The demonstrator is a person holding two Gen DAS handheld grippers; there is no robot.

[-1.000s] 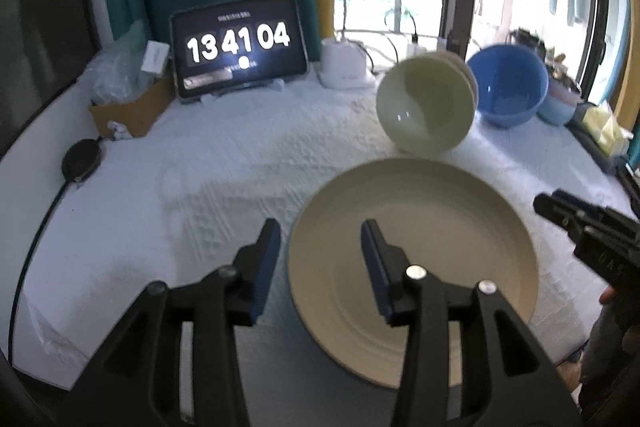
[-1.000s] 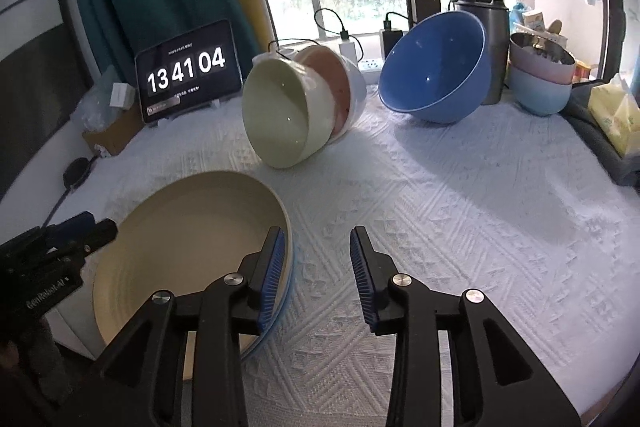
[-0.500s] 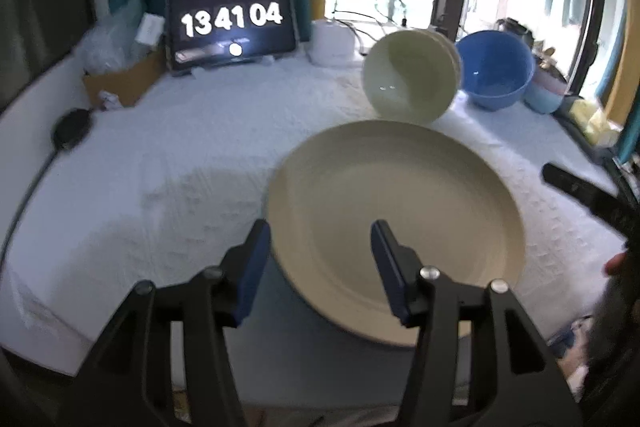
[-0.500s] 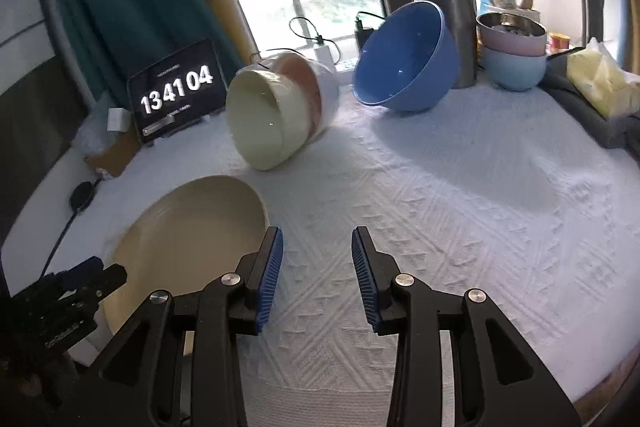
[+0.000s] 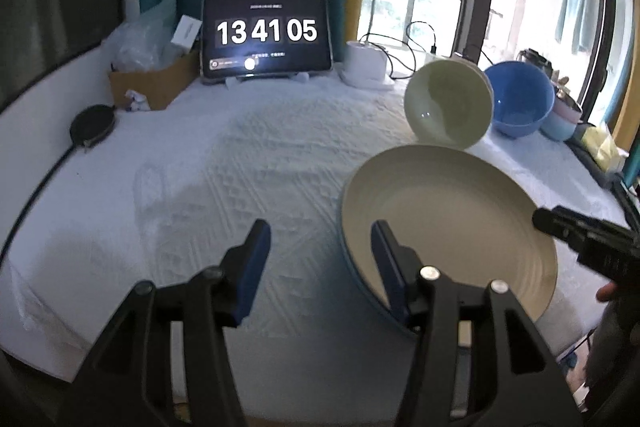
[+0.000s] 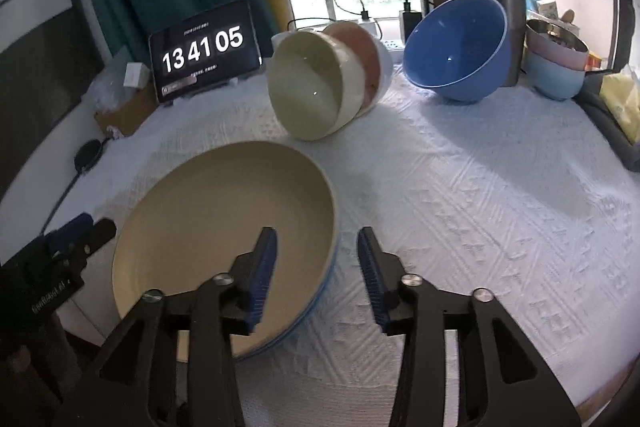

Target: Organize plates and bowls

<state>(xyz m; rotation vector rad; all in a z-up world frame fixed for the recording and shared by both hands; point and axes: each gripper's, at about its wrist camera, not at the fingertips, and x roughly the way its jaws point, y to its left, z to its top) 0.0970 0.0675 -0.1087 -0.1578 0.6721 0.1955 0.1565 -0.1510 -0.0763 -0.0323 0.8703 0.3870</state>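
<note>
A beige plate (image 5: 452,223) (image 6: 216,227) tops a short stack of blue-rimmed plates near the table's front edge. My left gripper (image 5: 320,251) is open, straddling the stack's left rim with its pads clear of it. My right gripper (image 6: 318,261) straddles the right rim; its jaws are opening and the pads do not press on it. Behind lie nested bowls (image 6: 316,95) (image 5: 448,107) on their side, cream-green in front, then pink and white. A large blue bowl (image 6: 460,47) (image 5: 520,103) sits tilted to their right.
A white textured cloth (image 6: 480,195) covers the table. At the back stand a tablet clock (image 5: 266,35), a cardboard box (image 5: 156,83), a white charger (image 5: 366,67), a dark kettle (image 6: 508,3) and stacked small bowls (image 6: 556,67). A black puck with its cable (image 5: 94,125) lies left.
Both grippers' jaws have widened. The left gripper has shifted left, so the plate sits further right in its view. The right gripper has come back over the plate's right rim.
</note>
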